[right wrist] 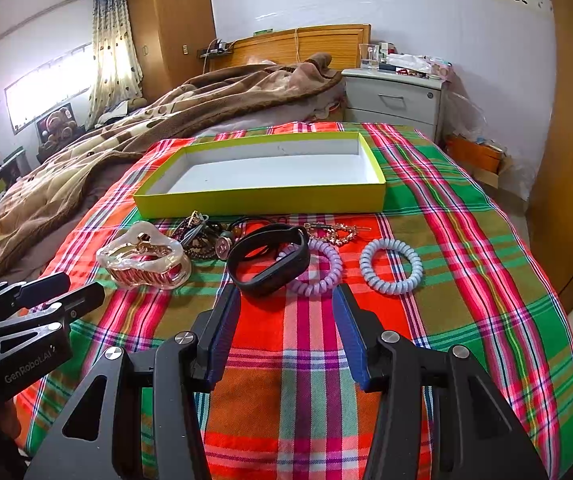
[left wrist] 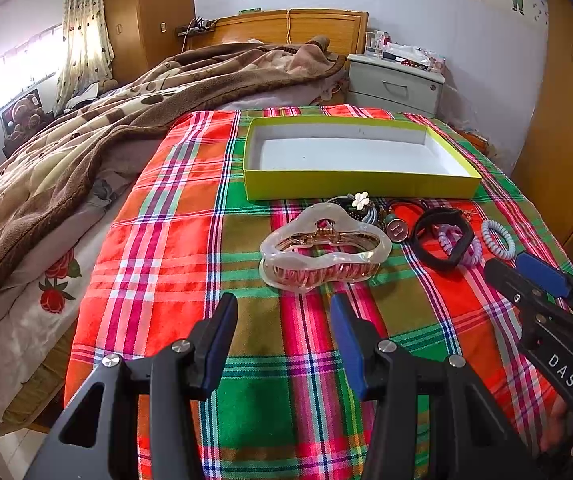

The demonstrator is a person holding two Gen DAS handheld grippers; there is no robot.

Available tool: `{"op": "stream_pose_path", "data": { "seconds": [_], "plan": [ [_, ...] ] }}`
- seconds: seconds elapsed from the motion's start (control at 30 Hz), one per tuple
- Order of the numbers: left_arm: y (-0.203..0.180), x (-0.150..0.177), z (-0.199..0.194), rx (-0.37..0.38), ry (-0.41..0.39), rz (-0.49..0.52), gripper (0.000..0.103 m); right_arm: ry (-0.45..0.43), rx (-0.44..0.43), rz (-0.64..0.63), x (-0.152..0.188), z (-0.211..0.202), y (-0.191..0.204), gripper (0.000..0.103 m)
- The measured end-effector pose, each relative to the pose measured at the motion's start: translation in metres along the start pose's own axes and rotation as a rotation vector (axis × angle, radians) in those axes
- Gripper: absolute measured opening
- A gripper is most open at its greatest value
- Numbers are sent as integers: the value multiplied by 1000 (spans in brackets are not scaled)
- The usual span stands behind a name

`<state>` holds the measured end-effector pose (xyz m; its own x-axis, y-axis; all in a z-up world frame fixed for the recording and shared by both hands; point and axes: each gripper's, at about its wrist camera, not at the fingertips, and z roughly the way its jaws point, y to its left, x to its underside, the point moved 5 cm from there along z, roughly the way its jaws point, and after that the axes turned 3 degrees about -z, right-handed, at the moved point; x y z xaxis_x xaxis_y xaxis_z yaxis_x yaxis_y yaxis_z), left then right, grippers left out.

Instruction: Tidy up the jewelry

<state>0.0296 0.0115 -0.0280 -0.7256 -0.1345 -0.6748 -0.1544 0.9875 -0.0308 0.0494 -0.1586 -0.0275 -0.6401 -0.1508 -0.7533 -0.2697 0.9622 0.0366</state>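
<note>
Both jaws are held apart, with nothing gripped by the left gripper [left wrist: 282,312] or right gripper [right wrist: 284,304]. Jewelry pieces [right wrist: 246,248] are laid on the plaid cloth [right wrist: 466,240], just before the shallow yellow box [right wrist: 262,202].

Bare plaid cloth [right wrist: 310,344] is left open before the jewelry row; access to the box [right wrist: 262,202] is blocked by hair claw [right wrist: 144,256] and black band [right wrist: 268,260].
</note>
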Motion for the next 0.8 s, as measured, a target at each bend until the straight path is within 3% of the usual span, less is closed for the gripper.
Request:
{"op": "stream_pose_path", "data": {
  "seconds": [0.6,0.8],
  "plan": [
    [1,-7,13,16,20,0,50,17,0,0,-8,12,-2,49],
    [10,-19,18,88,32,-35,50,23,2,27,-19,20,-9,49]
  ]
}}
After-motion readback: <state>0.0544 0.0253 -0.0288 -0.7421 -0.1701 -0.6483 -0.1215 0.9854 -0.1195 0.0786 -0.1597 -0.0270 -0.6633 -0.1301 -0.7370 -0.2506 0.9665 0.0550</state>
